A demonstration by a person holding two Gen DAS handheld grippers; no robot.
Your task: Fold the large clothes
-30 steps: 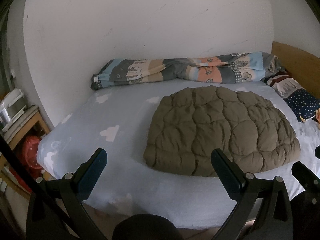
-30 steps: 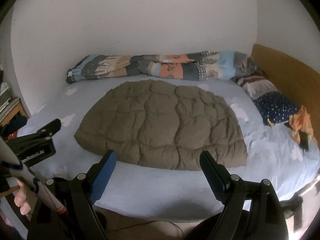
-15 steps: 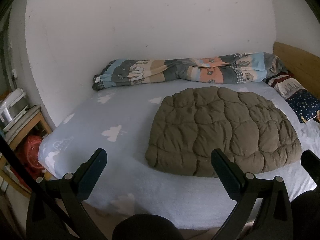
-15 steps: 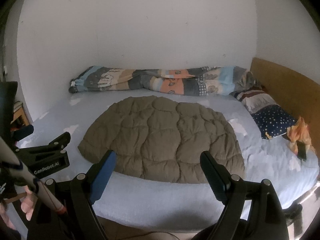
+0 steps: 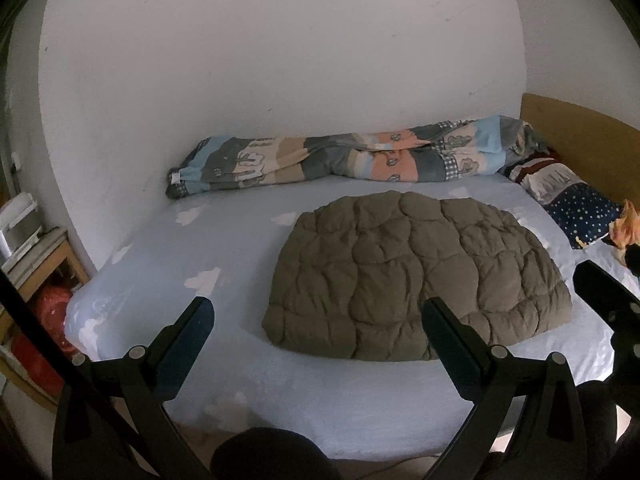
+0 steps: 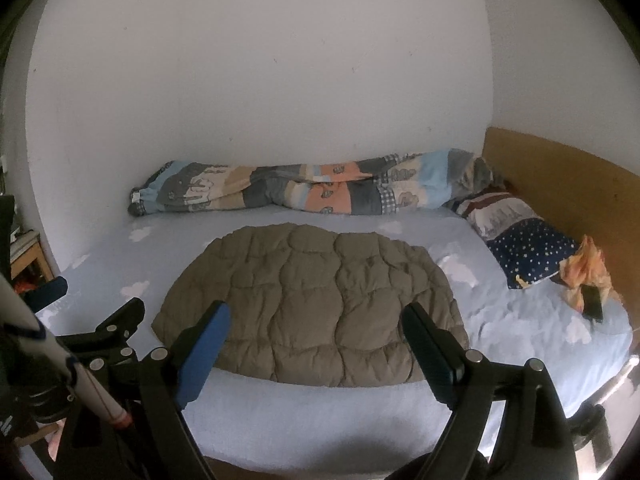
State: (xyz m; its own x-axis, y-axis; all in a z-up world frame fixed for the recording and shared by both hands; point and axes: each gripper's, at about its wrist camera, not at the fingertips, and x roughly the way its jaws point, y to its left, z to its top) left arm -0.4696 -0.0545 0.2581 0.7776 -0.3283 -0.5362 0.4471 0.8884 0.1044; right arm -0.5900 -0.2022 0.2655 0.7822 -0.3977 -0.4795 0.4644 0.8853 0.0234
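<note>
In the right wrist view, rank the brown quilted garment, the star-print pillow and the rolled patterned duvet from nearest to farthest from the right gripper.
1. Brown quilted garment: flat mid-bed, its near edge right past the open right gripper.
2. Star-print pillow: farther back on the right, beside the wooden headboard.
3. Rolled patterned duvet: farthest, along the back wall.

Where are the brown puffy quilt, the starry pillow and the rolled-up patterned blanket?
brown puffy quilt (image 6: pixel 316 300): right wrist view, middle of its top.
starry pillow (image 6: pixel 532 252): right wrist view, dark blue face.
rolled-up patterned blanket (image 5: pixel 352 160): left wrist view, midway along the roll.
</note>
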